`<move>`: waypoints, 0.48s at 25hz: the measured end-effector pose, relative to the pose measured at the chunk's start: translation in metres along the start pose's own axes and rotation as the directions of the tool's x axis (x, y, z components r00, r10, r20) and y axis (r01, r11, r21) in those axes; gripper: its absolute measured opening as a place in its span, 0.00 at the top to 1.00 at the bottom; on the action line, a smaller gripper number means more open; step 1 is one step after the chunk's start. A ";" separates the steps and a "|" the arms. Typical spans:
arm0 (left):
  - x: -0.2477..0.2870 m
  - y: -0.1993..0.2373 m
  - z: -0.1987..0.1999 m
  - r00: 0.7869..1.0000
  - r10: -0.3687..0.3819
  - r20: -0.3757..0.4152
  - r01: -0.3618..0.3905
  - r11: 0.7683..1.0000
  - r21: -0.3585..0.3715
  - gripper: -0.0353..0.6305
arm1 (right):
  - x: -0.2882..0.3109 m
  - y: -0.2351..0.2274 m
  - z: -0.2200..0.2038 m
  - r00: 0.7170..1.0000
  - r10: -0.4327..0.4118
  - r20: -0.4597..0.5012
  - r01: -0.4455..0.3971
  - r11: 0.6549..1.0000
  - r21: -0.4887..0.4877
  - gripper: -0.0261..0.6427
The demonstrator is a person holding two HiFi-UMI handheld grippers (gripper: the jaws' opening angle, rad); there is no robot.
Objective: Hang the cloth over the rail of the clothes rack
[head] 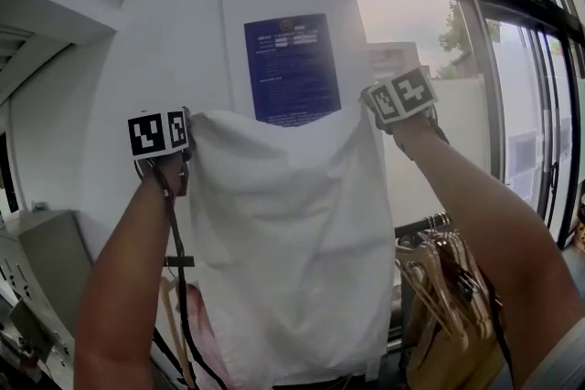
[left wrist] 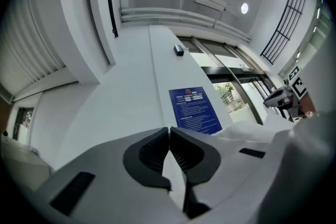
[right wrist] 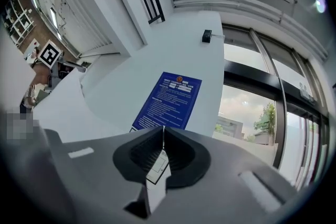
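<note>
A white cloth (head: 292, 242) hangs spread out in the air in front of a white column. My left gripper (head: 186, 144) is shut on its upper left corner, and my right gripper (head: 367, 108) is shut on its upper right corner, slightly higher. In the left gripper view the jaws (left wrist: 169, 131) are pressed together with a strip of cloth (left wrist: 174, 173) pinched between them. In the right gripper view the jaws (right wrist: 163, 131) clamp the cloth's hem with its sewn label (right wrist: 156, 169). The clothes rack (head: 437, 224) stands low at the right, its rail mostly hidden by hangers and my right arm.
A blue notice (head: 291, 68) is fixed on the white column (head: 210, 32) behind the cloth. Several wooden hangers (head: 443, 283) hang on the rack. Glass doors with dark frames (head: 494, 59) fill the right. A grey cabinet (head: 46, 260) stands at the lower left.
</note>
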State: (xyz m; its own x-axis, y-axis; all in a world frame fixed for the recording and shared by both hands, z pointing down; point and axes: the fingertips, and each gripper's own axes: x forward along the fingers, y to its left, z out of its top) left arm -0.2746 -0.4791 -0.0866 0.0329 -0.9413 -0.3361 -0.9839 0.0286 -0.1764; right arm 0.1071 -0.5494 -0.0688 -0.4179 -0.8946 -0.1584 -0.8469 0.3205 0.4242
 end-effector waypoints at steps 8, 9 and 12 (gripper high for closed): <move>0.101 0.044 -0.082 0.986 0.096 -0.137 -0.103 0.994 -0.045 0.93 | 0.129 -0.042 -0.075 0.995 0.014 -0.100 -0.015 1.000 -0.015 0.94; 0.113 0.046 -0.095 0.983 0.094 -0.158 -0.103 0.994 -0.048 0.93 | 0.144 -0.042 -0.084 0.993 0.012 -0.117 -0.015 1.000 -0.025 0.94; 0.148 0.048 -0.133 0.974 0.072 -0.216 -0.087 0.994 -0.062 0.93 | 0.184 -0.043 -0.111 0.986 0.017 -0.168 -0.023 0.999 -0.031 0.94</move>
State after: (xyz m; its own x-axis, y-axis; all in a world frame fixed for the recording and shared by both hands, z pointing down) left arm -0.3399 -0.6618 -0.0216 -0.0765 -0.9871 -0.1406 -0.9921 0.0894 -0.0885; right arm 0.1034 -0.7624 -0.0172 -0.3711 -0.9286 0.0008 -0.8266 0.3307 0.4554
